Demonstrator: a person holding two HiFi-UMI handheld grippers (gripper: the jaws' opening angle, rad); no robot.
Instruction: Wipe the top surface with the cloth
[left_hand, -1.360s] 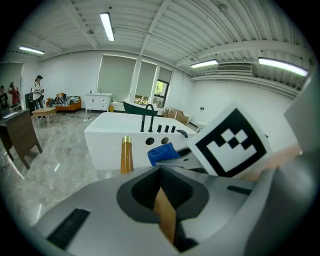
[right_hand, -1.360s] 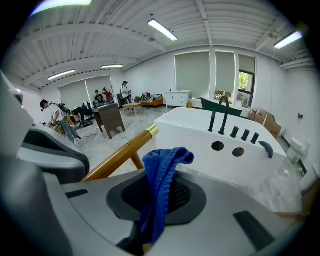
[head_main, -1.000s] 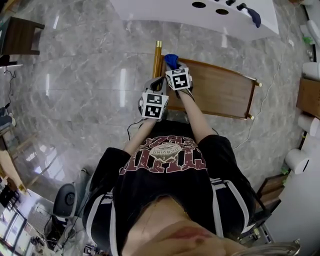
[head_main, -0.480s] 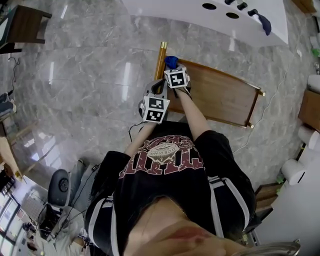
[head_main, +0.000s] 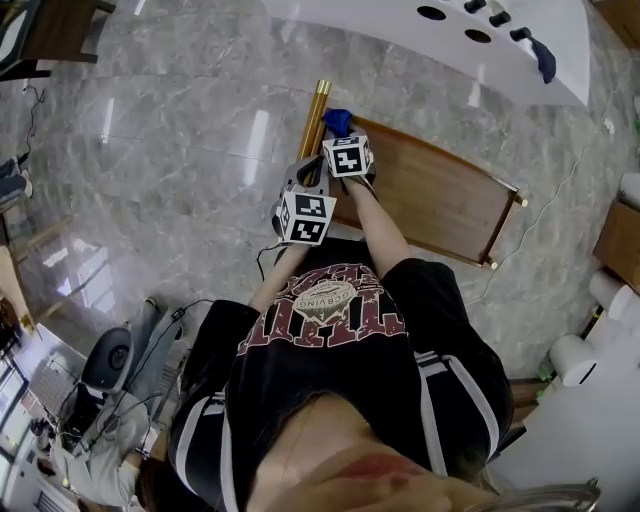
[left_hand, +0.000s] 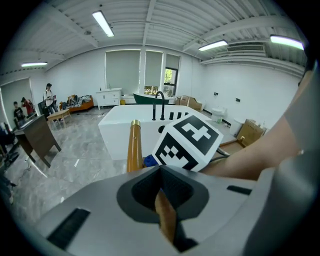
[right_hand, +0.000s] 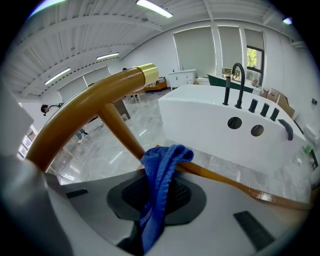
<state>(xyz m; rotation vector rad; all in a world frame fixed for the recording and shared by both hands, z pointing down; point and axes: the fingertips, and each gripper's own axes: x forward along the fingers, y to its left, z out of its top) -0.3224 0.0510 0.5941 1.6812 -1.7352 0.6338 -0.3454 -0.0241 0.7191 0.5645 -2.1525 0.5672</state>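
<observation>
The right hand-held gripper (right_hand: 156, 200) is clamped on the blue cloth (right_hand: 160, 167), at the tabletop (head_main: 440, 195) corner beside the gold post (head_main: 317, 103). The left hand-held gripper (left_hand: 165, 202) pinches the tabletop's edge near that post. Overlapping strokes away from the post, cloth pressed flat, would likely work best.

The wooden top (head_main: 440, 195) spreads to the right of the right gripper (head_main: 341, 138), above the grey marble floor (head_main: 180, 130). Its brass rail (head_main: 316, 110) runs just left of this gripper, whose jaws pinch the blue cloth (head_main: 338, 120) at the corner. The left gripper (head_main: 300, 178) clamps the near edge.
</observation>
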